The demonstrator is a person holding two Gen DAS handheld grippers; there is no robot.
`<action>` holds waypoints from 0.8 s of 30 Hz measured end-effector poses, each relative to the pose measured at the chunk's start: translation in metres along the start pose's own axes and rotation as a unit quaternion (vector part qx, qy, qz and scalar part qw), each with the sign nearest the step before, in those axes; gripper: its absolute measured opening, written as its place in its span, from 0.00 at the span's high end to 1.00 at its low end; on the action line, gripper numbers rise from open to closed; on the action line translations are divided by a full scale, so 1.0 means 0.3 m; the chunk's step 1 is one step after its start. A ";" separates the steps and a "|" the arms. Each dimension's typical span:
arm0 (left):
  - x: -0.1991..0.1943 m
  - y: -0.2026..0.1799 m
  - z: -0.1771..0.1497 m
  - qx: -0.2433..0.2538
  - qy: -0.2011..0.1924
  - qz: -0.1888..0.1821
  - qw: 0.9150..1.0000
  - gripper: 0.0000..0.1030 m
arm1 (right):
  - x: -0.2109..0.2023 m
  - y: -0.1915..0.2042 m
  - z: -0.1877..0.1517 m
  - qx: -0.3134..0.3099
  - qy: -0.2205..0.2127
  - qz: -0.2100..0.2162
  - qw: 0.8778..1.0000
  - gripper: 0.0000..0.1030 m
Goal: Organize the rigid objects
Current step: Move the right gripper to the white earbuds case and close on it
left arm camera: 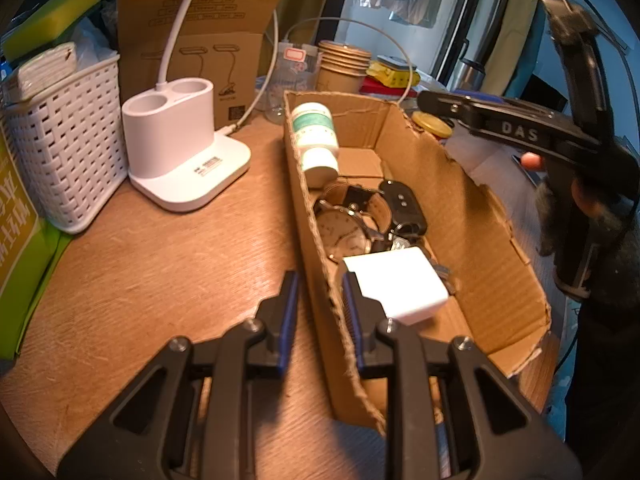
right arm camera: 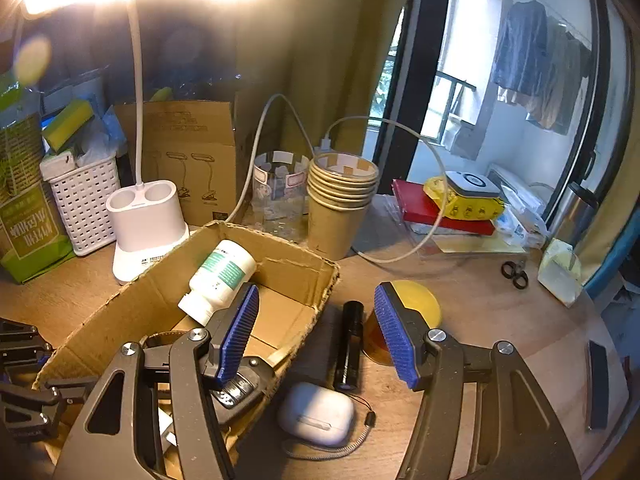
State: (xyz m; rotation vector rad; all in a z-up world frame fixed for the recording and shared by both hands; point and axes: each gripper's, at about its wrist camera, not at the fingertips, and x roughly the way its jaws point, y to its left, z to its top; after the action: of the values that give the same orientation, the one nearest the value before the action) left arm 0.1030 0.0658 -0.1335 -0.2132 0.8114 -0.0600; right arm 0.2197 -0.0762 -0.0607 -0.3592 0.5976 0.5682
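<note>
Your left gripper (left arm camera: 320, 300) pinches the box (left arm camera: 460, 216) wall. Your right gripper (right arm camera: 320, 328) hangs released and empty above the box edge. Inside lie a bottle (left arm camera: 316, 136), watch (left arm camera: 346, 232), key fob (left arm camera: 402, 208) and charger (left arm camera: 396, 284); outside, a torch (right arm camera: 350, 346), earbud case (right arm camera: 318, 414) and tin (right arm camera: 412, 300).

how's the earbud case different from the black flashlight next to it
The earbud case is white, rounded and squat with a cord lanyard; the black flashlight is a slim dark cylinder with none visible. Both lie on the wooden table, outside the cardboard box.
</note>
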 end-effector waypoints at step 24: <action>0.000 0.000 0.000 0.000 0.000 0.000 1.000 0.77 | -0.080 -0.141 -0.186 0.054 0.010 -0.012 0.998 0.38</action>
State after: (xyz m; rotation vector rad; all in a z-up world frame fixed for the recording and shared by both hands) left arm 0.1031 0.0659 -0.1336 -0.2132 0.8114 -0.0600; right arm 0.2049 -0.1454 -0.0826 -0.2699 0.6388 0.5076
